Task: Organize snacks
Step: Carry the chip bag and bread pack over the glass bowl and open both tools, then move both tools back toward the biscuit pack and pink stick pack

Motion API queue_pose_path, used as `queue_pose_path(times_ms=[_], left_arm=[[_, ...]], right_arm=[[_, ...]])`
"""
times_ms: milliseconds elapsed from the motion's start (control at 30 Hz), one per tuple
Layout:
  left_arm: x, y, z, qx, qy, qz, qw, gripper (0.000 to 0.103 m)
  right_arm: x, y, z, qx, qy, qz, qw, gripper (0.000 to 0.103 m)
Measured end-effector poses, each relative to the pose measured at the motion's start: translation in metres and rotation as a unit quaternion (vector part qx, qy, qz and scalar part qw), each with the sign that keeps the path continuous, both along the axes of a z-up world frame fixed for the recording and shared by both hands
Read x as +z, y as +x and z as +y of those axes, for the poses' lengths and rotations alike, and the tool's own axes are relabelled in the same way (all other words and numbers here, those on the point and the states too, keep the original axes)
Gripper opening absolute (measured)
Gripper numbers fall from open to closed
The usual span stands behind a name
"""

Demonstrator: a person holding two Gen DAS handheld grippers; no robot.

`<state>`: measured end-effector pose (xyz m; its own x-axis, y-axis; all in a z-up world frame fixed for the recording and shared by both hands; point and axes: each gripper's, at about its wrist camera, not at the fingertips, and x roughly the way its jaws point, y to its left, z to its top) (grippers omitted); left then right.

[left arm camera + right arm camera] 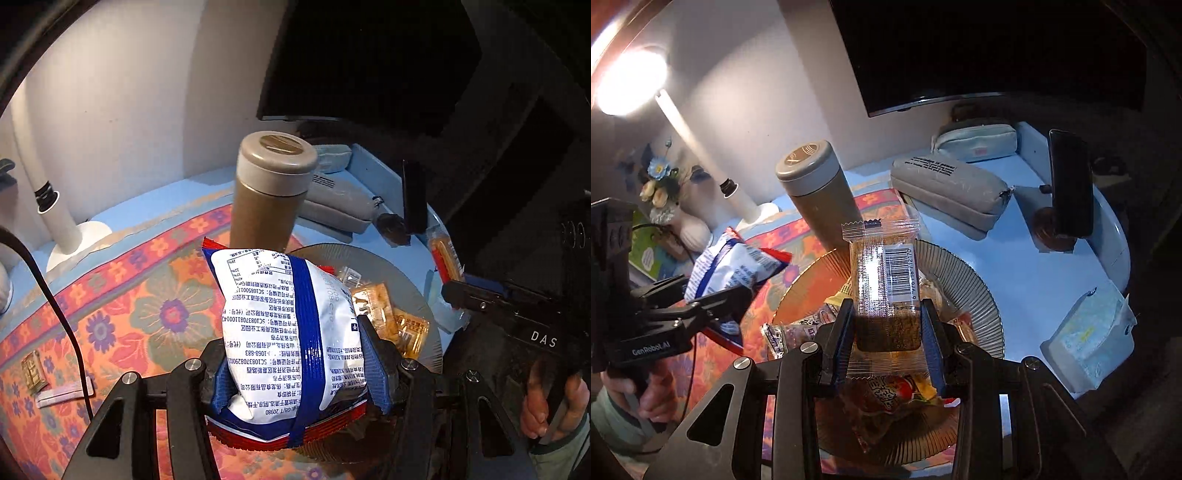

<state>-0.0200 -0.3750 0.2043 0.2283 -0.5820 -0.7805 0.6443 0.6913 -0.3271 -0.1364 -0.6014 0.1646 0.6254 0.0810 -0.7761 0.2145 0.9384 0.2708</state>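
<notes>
1. Your left gripper pinches a white-and-blue snack bag above the flowered cloth.
2. Your right gripper clamps a clear-wrapped bar above the ribbed plate.
3. Lower both gently; avoid the flask.

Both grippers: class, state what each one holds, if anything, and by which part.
Left gripper clamps the white-and-blue snack bag across its lower sides. Right gripper clamps the clear-wrapped snack bar across its lower half.
</notes>
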Motion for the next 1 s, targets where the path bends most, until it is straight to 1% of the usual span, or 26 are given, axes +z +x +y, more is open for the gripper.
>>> queue_pose_path(times_ms=[100,167,200,233,333,367,567,800,900,1000], left_arm=[[-0.004,-0.001,-0.016,-0.010,-0.003,0.000,0.9999,0.057],[-0.012,0.000,-0.024,-0.011,0.003,0.004,0.9999,0.061],[-0.017,0.002,-0.026,-0.010,0.010,0.012,0.9998,0.066],[-0.022,0.004,-0.026,-0.008,0.014,0.022,0.9996,0.069],[-0.035,0.011,-0.019,0.004,0.013,0.055,0.9984,0.070],[-0.036,0.012,-0.015,0.010,0.012,0.059,0.9981,0.070],[-0.035,0.012,-0.002,0.024,0.014,0.056,0.9980,0.070],[-0.034,0.008,0.018,0.033,0.014,0.059,0.9976,0.070],[-0.033,0.007,0.029,0.045,0.017,0.058,0.9972,0.070],[-0.027,0.006,0.041,0.063,0.024,0.046,0.9967,0.070]], right_arm=[[-0.007,0.004,0.002,0.015,0.006,0.011,1.000,0.036],[-0.014,0.007,0.004,0.026,0.018,0.027,0.999,0.043],[-0.018,0.008,0.004,0.027,0.024,0.036,0.999,0.052],[-0.021,0.008,0.003,0.025,0.025,0.042,0.998,0.058],[-0.022,0.003,-0.001,0.022,0.027,0.041,0.999,0.059],[-0.022,0.001,-0.003,0.022,0.031,0.040,0.998,0.059],[-0.021,0.004,-0.003,0.021,0.031,0.043,0.998,0.059],[-0.018,0.011,0.019,0.040,0.026,0.042,0.998,0.059],[-0.015,0.014,0.027,0.047,0.026,0.040,0.998,0.059],[-0.011,0.016,0.034,0.052,0.027,0.035,0.998,0.059]])
